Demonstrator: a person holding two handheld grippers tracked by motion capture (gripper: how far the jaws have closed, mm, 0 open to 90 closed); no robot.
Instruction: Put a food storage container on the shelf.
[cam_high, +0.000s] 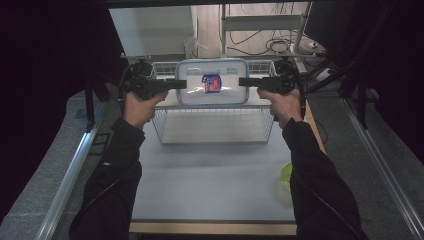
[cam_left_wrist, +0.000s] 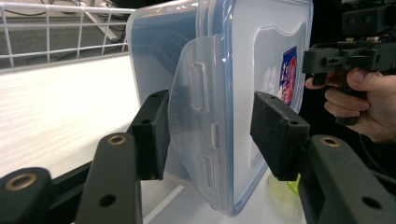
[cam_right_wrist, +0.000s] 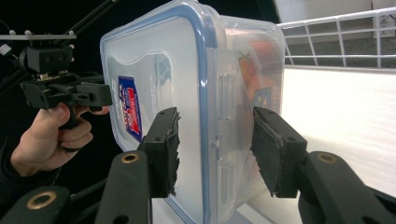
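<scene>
High view: clear plastic container w/ blue-rimmed lid is held up between the two grippers, above the far part of the white wire basket at the far end of the table. Left gripper at its left edge, right gripper at its right edge. Lid faces the camera, so the box is tipped on its side. Red/blue sticker on the lid, text too small to read. Green object at the near-right table edge, partly behind the sleeve.

Left gripper view: left gripper jaws straddle the lid's side latch flap. One pad sits on the body side; the lid-side pad looks to have a sliver of gap, so can't tell if it's truly clamped. Risk: the flap is hinged, and a pinch there could pop it open or let the box pivot and drop.

Right gripper view: right gripper jaws bracket the opposite latch edge; both pads look close but daylight shows, so grip can't be confirmed. Pad foam looks frayed, so less friction on slick plastic. Something orange inside the container; if the contents shift, the box could rotate between two narrow pinch pts and fall into the basket. Sticker seen obliquely, writing still not legible, no brand readable.
</scene>
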